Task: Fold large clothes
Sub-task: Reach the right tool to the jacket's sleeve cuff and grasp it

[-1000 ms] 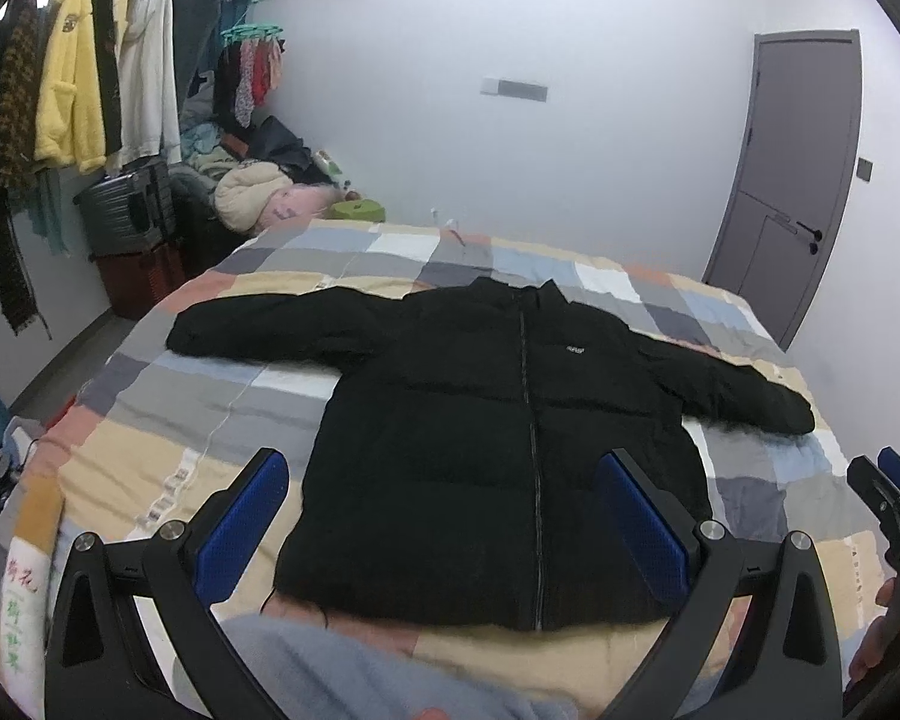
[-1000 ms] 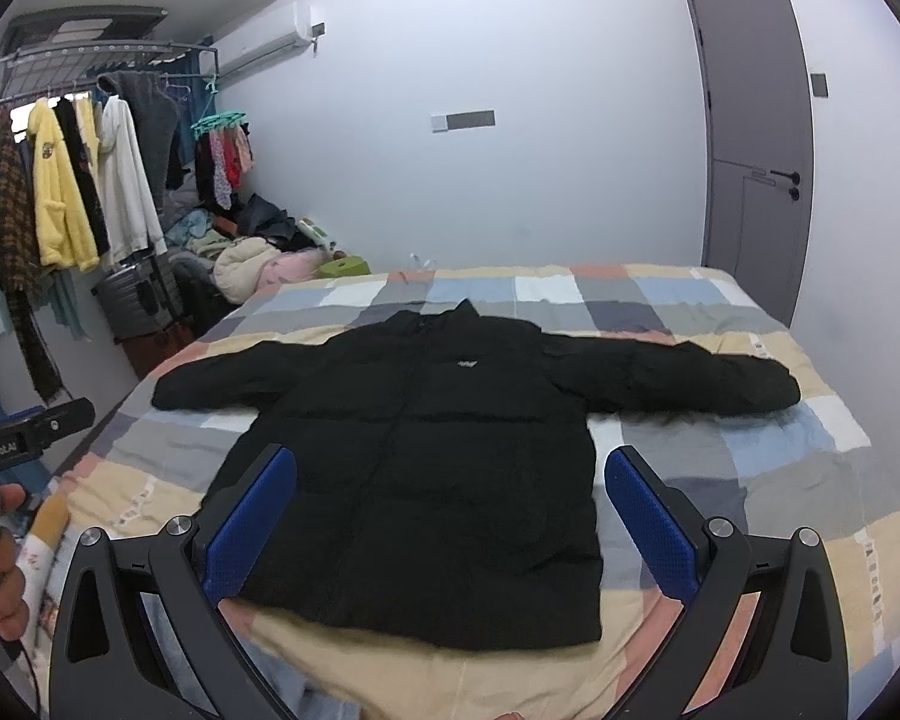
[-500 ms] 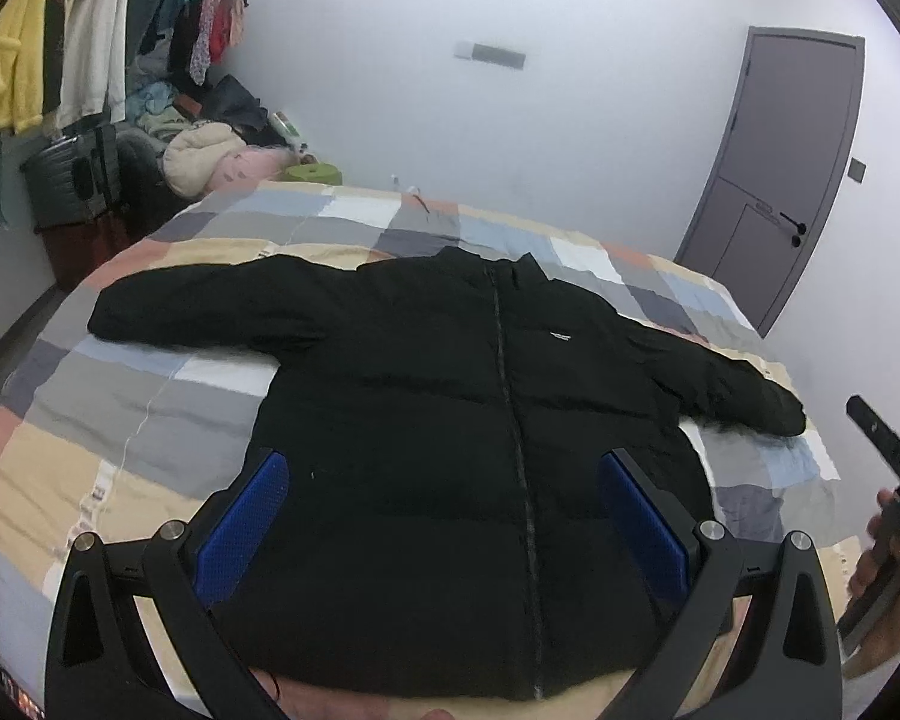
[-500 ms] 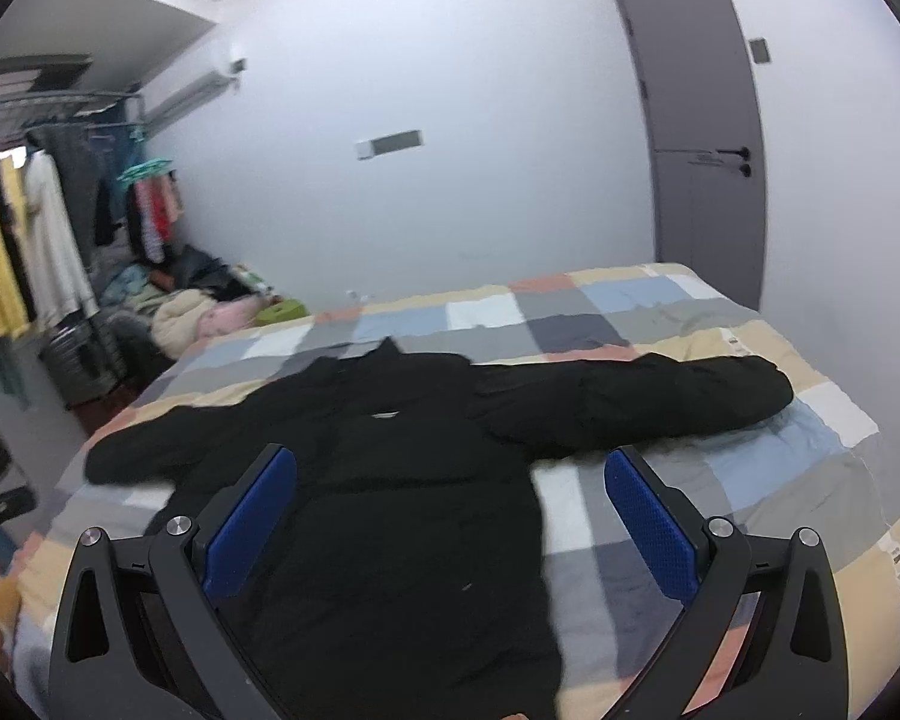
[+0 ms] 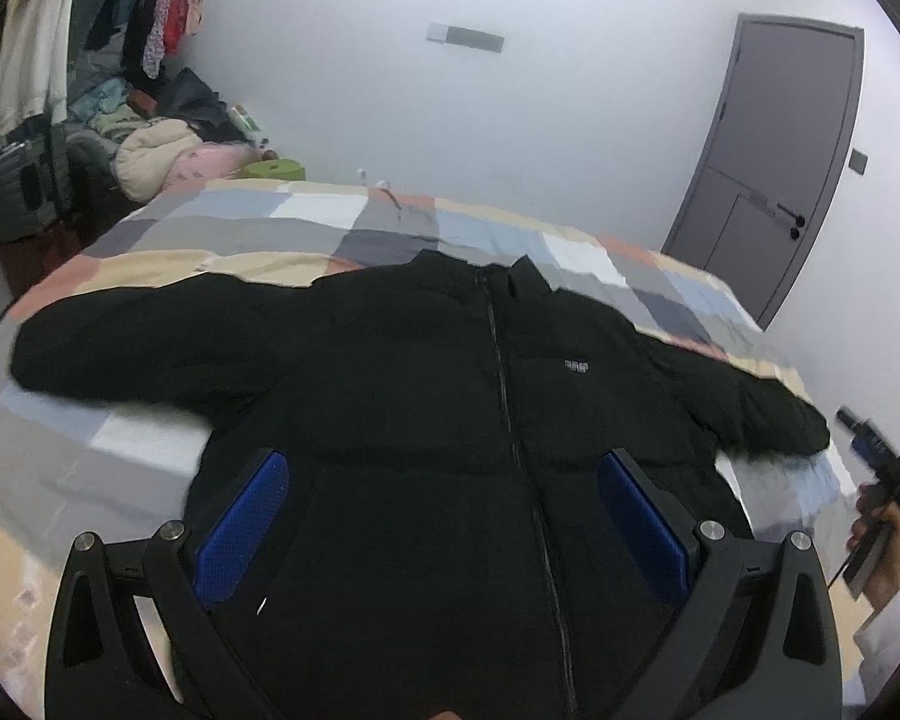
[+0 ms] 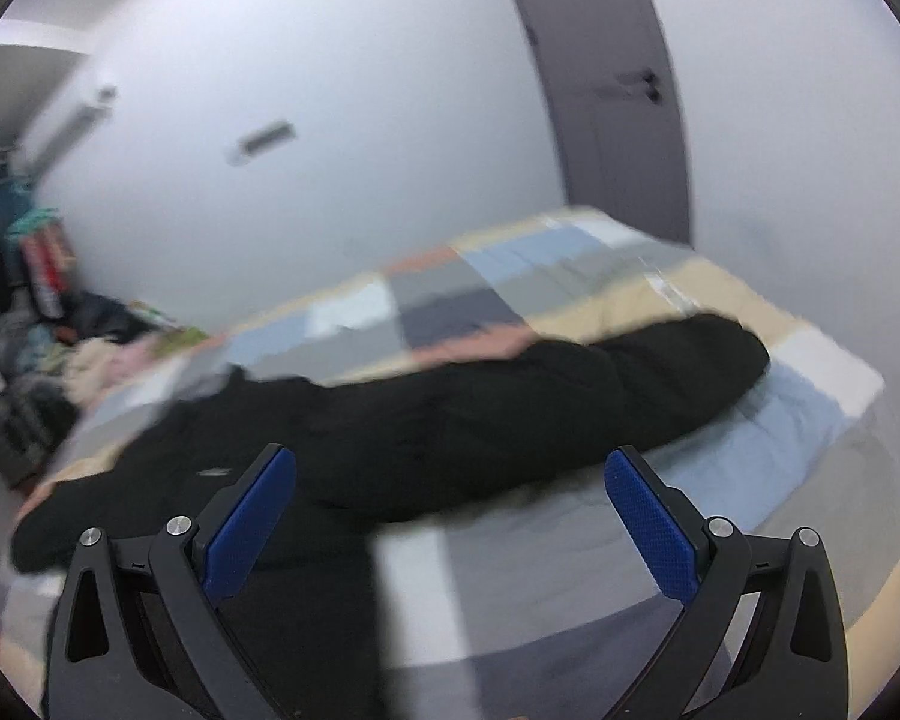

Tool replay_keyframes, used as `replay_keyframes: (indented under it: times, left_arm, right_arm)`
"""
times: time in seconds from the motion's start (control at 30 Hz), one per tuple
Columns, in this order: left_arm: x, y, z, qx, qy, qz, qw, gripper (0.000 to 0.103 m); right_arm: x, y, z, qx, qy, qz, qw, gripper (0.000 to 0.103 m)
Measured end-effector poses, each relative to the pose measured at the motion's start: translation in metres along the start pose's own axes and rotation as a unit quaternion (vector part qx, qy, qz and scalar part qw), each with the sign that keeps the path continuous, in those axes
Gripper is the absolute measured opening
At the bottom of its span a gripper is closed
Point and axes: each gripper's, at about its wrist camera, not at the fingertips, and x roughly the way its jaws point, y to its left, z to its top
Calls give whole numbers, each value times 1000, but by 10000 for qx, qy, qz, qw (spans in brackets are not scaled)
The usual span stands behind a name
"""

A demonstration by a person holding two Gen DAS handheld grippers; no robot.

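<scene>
My left gripper [image 5: 444,516] gapes wide and empty above the jacket [image 5: 426,420]; my right gripper [image 6: 450,516], equally wide and empty, faces its sleeve [image 6: 570,396].

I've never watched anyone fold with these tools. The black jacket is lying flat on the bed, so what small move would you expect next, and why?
Probably the right gripper eases down toward the sleeve in front of it. The black puffer jacket lies zipped and spread flat on the patchwork bedspread, both sleeves out. Both grippers, the left gripper too, are open and hold nothing, so folding has not started.
</scene>
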Motion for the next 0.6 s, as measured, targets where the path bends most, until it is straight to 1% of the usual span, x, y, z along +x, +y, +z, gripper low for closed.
replay_keyframes:
  times: [0.03,0.1,0.23,0.3,0.4,0.47,0.53,0.6]
  left_arm:
    - [12,-2,3,8,-31,-23,10000,103]
    - [41,-4,11,67,-53,-30,10000,103]
    - [95,-12,26,34,106,-123,9999,103]
    - [112,-13,31,-24,174,-150,9997,103]
    - [135,-15,42,-96,244,-143,9996,103]
    - [144,-18,48,-134,275,-62,9995,103]
    - [151,-20,52,-164,400,-21,9991,103]
    - [152,-21,53,-182,507,68,9985,103]
  right_arm:
    - [18,-6,0,-14,85,-95,9999,103]
    - [42,-20,2,52,99,-215,9997,103]
    - [76,-60,13,666,77,-404,9969,103]
    - [88,-85,18,1045,109,-545,9930,103]
    - [96,-120,22,1571,99,-793,9843,103]
    - [100,-144,24,1910,111,-938,9770,103]
    - [105,-163,24,2178,159,-1032,9704,103]
    - [112,-184,24,2567,220,-986,9612,103]
